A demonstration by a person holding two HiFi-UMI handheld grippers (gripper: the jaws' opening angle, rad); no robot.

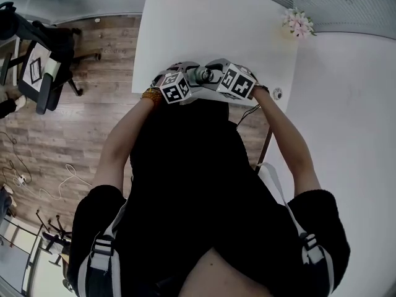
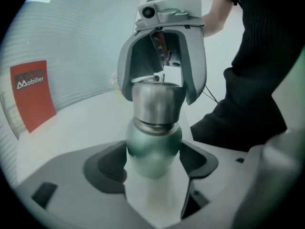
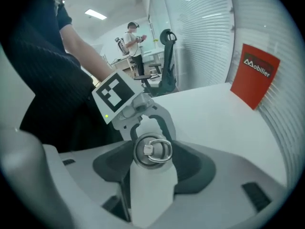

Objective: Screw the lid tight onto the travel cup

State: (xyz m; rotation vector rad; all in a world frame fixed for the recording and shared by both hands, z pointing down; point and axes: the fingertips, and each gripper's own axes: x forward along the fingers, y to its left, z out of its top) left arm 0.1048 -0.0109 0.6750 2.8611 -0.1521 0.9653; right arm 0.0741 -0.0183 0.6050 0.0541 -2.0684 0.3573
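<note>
Sitting clamped by its green body in the left gripper [image 2: 153, 166], the travel cup [image 2: 153, 149] has its steel lid [image 2: 157, 104] gripped from the opposite side by the right gripper [image 3: 152, 157], both over the near edge of the white table [image 1: 204, 23].

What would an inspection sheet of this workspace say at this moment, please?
Surface: white table, under the raised grippers.
Job's things: travel cup held off the table; metal lid with a ring sits on its top.
Clutter: flowers at the table's far corner; red sign upright by the blinds.
Grippers: left gripper closed on the travel cup's body; right gripper closed on the lid, facing the left one.
Cables: loose cable on the wood floor.
Surroundings: office chair to the left; another person standing far off.
</note>
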